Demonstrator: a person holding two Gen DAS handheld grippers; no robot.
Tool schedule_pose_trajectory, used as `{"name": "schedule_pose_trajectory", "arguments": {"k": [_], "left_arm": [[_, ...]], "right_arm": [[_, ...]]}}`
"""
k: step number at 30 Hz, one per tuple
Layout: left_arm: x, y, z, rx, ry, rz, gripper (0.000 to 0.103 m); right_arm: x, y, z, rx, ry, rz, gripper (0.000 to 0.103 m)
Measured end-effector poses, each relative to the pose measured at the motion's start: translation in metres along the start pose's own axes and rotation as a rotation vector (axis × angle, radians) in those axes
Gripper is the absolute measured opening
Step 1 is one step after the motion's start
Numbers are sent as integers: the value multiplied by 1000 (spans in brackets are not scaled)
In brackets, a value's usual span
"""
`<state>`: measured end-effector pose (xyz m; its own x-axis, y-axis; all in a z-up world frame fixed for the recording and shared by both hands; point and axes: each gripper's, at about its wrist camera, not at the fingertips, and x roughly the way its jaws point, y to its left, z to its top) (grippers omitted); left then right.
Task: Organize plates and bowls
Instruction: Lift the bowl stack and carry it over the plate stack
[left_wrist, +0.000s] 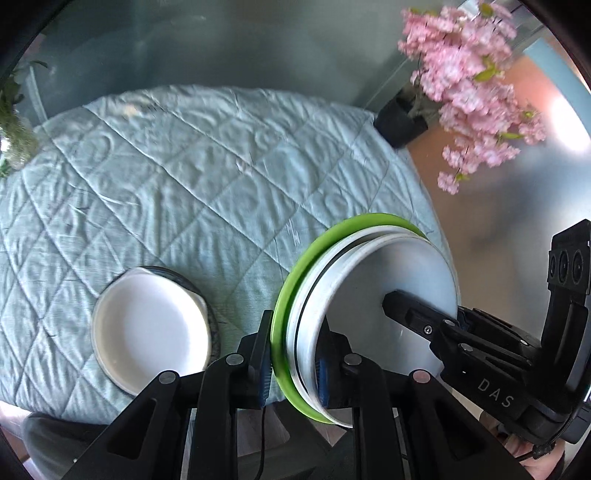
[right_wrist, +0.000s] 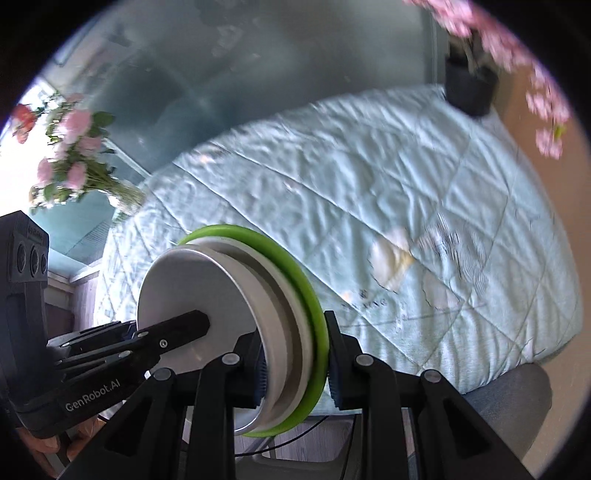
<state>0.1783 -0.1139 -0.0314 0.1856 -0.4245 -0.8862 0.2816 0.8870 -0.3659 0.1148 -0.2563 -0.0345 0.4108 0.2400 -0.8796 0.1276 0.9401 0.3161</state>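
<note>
A stack of plates, white ones (left_wrist: 391, 280) nested on a green plate (left_wrist: 284, 310), is held on edge above the near edge of the table. My left gripper (left_wrist: 295, 365) is shut on the stack's rim. My right gripper (right_wrist: 295, 369) is shut on the same stack (right_wrist: 207, 280) from the opposite side; it shows in the left wrist view (left_wrist: 424, 317) lying across the top white plate. A white bowl (left_wrist: 147, 325) sits in a dark bowl (left_wrist: 207, 306) on the table, left of the stack.
The table is covered by a light blue quilted cloth (left_wrist: 207, 170). A black pot with pink blossoms (left_wrist: 402, 122) stands at the far right corner. A vase of pink flowers (right_wrist: 81, 155) stands at the far left. A grey chair seat (right_wrist: 509, 398) is below the table edge.
</note>
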Motion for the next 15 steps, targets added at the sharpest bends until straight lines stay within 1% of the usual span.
{"name": "schedule_pose_trajectory", "arguments": {"k": [9, 12, 15], "left_arm": [[-99, 39, -23, -63, -110, 47, 15], [-120, 60, -31, -86, -130, 54, 15], [-131, 83, -37, -118, -137, 69, 15]], "right_arm": [[-28, 78, 1, -100, -42, 70, 24], [-30, 98, 0, -124, -43, 82, 24], [-24, 119, -1, -140, -34, 96, 25]]}}
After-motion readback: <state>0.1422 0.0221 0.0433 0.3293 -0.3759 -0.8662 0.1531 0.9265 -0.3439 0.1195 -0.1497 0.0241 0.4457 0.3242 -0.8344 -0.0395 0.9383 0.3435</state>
